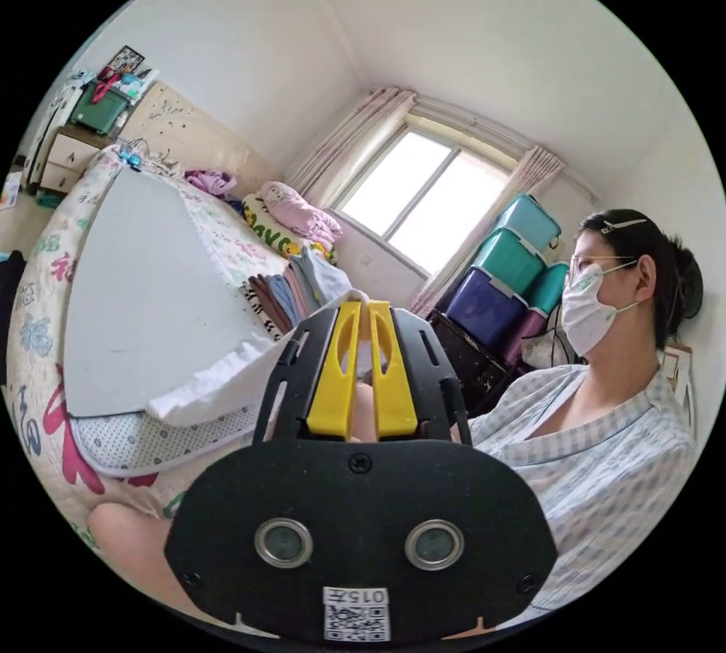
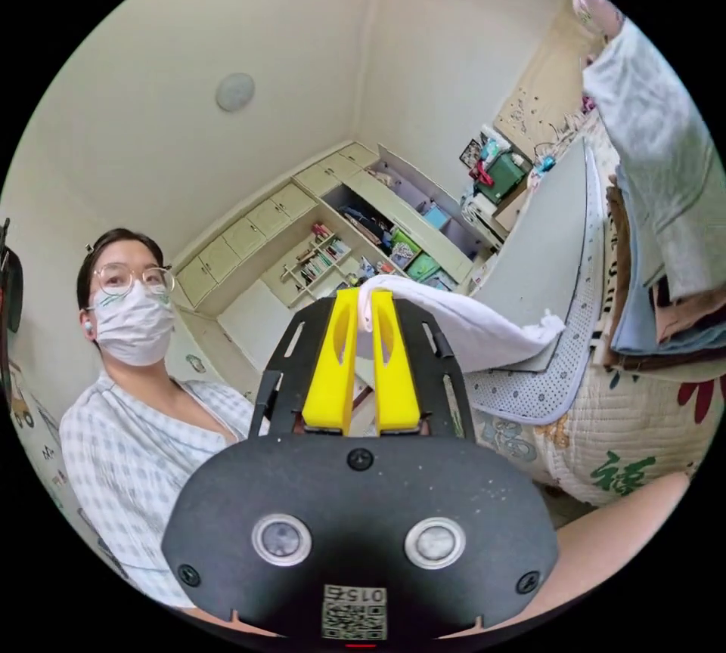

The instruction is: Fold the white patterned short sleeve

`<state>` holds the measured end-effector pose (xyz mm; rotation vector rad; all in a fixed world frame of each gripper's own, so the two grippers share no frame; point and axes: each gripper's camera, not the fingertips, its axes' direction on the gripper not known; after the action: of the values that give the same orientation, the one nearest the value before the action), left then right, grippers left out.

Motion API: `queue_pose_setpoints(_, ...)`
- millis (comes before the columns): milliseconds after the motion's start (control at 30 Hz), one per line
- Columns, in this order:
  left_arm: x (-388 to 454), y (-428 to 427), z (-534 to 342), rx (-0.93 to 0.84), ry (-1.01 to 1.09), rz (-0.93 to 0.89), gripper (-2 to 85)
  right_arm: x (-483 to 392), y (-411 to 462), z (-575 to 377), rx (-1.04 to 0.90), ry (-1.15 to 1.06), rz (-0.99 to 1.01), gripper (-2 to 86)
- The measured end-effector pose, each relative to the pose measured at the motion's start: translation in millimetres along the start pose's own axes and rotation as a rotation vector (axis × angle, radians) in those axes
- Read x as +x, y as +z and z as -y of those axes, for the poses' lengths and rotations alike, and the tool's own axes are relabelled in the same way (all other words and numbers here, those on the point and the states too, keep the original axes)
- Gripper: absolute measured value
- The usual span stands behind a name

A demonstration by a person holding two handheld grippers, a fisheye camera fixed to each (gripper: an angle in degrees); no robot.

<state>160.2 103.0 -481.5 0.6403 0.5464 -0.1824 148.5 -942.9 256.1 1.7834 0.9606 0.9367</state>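
In the left gripper view my left gripper [image 1: 364,303] has its yellow jaws pressed together on an edge of the white short sleeve [image 1: 219,377]. The cloth trails down to the grey board [image 1: 136,283] on the bed. In the right gripper view my right gripper [image 2: 366,295] is likewise shut on another edge of the white short sleeve [image 2: 469,328]. There the cloth stretches across to the corner of the grey board [image 2: 544,252]. The garment hangs lifted between both grippers, and its pattern is hard to make out.
A stack of folded clothes [image 1: 291,290] lies on the bed beyond the board, also at the right of the right gripper view [image 2: 665,245]. A person in a checked shirt [image 1: 605,456] sits close by. Plastic storage bins [image 1: 507,260] stand under the window. Open shelves [image 2: 355,245] line the far wall.
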Motion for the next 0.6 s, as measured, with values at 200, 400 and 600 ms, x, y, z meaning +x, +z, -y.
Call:
queue_pose_setpoints(200, 50, 91, 34, -0.022, 0.103, -0.272, -0.2, -129, -36, -44, 0.223, -0.206, -0.109, 2.4)
queue_pose_setpoints(400, 68, 246, 52, -0.09, 0.043, -0.516, -0.2, -231, -50, -85, 0.404, -0.381, -0.469, 2.2)
queue_pose_setpoints(600, 67, 420, 64, -0.219, -0.051, -0.645, -0.1, -278, -15, -92, 0.452, -0.52, -0.98, 2.3)
